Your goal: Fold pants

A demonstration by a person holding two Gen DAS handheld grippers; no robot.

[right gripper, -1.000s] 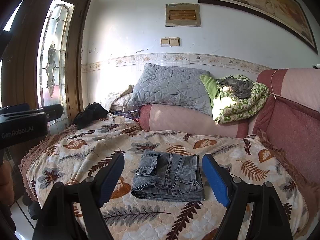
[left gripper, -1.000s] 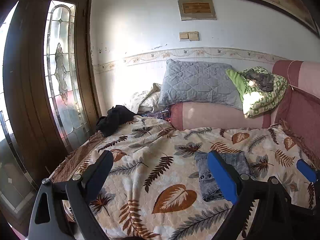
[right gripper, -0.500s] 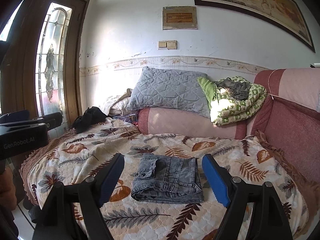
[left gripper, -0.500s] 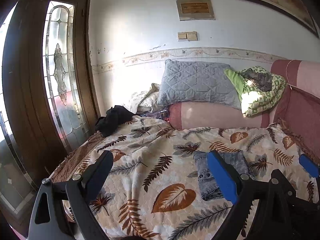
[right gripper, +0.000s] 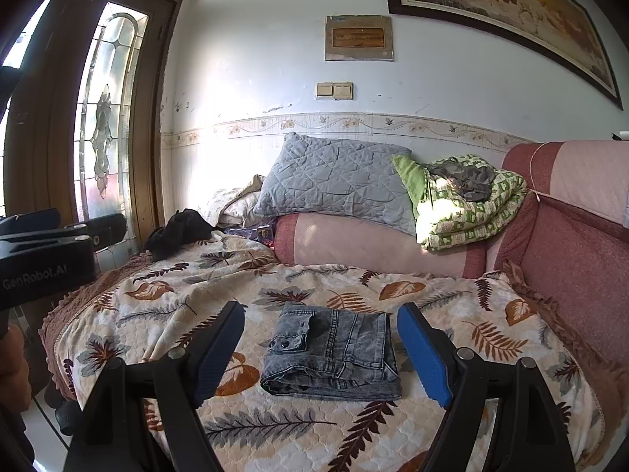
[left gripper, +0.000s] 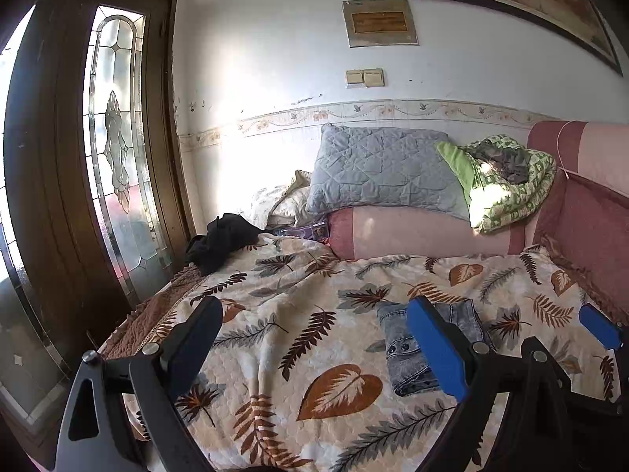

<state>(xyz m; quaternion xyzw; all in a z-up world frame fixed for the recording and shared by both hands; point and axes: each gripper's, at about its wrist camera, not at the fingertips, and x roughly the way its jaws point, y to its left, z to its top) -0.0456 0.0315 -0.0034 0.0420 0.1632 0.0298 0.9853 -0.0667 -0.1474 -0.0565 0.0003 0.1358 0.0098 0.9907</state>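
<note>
Hovering empty with jaws spread wide, the right gripper (right gripper: 320,348) and left gripper (left gripper: 314,348) faced the pants (right gripper: 332,354), already folded compactly, leaving maybe only withdrawal.

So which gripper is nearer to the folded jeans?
Right. The right gripper faces the folded jeans directly, framing them; the left gripper sits off to their left.

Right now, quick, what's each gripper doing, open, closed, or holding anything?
Left gripper: open, holding nothing.
Right gripper: open, holding nothing; the folded jeans lie on the bedspread beyond it.
</note>
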